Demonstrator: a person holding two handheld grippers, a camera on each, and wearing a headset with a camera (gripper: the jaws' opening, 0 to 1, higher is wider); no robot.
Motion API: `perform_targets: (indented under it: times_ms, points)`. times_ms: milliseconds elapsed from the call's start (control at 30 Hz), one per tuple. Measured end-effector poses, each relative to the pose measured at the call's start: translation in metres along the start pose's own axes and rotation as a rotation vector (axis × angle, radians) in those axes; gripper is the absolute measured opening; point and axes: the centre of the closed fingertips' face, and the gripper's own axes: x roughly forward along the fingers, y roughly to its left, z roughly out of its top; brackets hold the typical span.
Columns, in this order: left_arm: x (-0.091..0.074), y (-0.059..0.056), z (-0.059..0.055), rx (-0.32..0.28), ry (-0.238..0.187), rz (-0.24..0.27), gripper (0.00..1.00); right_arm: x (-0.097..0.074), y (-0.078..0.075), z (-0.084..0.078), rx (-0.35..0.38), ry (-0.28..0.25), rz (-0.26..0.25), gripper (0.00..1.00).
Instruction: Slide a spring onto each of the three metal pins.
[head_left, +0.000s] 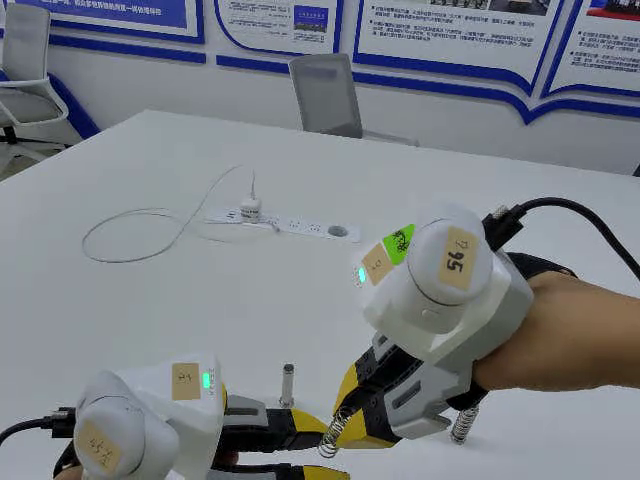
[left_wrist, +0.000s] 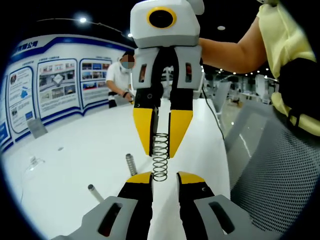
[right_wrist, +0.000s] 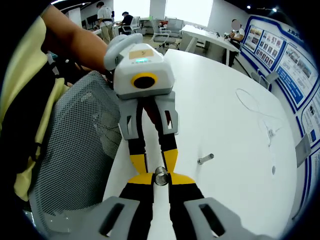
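The spring (left_wrist: 160, 156) is hanging in the air just above the white table (head_left: 200, 300), near the edge closest to the person. The right gripper (right_wrist: 160, 180) is squeezing it between its two yellow tips, so its jaws are pressing on the sides of the spring. The left gripper (left_wrist: 165, 179) is pointing at it from the other way, so the two grippers are meeting tip to tip. The left jaws are standing a little apart. One end of the spring is poking in between them, right beside one tip. A bare pin (head_left: 287, 383) is standing straight up on the table just behind the two grippers, with nothing on it. A second spring (head_left: 463, 423) is standing upright on the table beside the right gripper, and it is looking like it is sitting around a pin, but that is hard to tell. A hand (head_left: 570, 335) is holding the right gripper from the right side. Farther back, a power strip (head_left: 300, 226) is lying in the middle of the table, with a thin white cord (head_left: 130, 225) curling away from it. A grey chair (head_left: 325, 95) is waiting at the far side of the table.
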Motion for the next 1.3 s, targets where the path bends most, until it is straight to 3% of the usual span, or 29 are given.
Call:
perform_targets:
  times_ms: [167, 867, 1300]
  points:
    - [-0.005, 0.002, -0.004, -0.01, 0.008, 0.014, 0.24, -0.002, -0.004, 0.001, 0.001, 0.001, -0.008, 0.12]
    - [-0.037, 0.033, -0.018, -0.082, 0.015, 0.155, 0.44, -0.007, -0.029, 0.004, 0.006, 0.013, -0.04, 0.12]
    - [-0.045, 0.04, -0.025, -0.106, 0.016, 0.194, 0.5, -0.007, -0.053, 0.01, -0.008, 0.031, -0.069, 0.12]
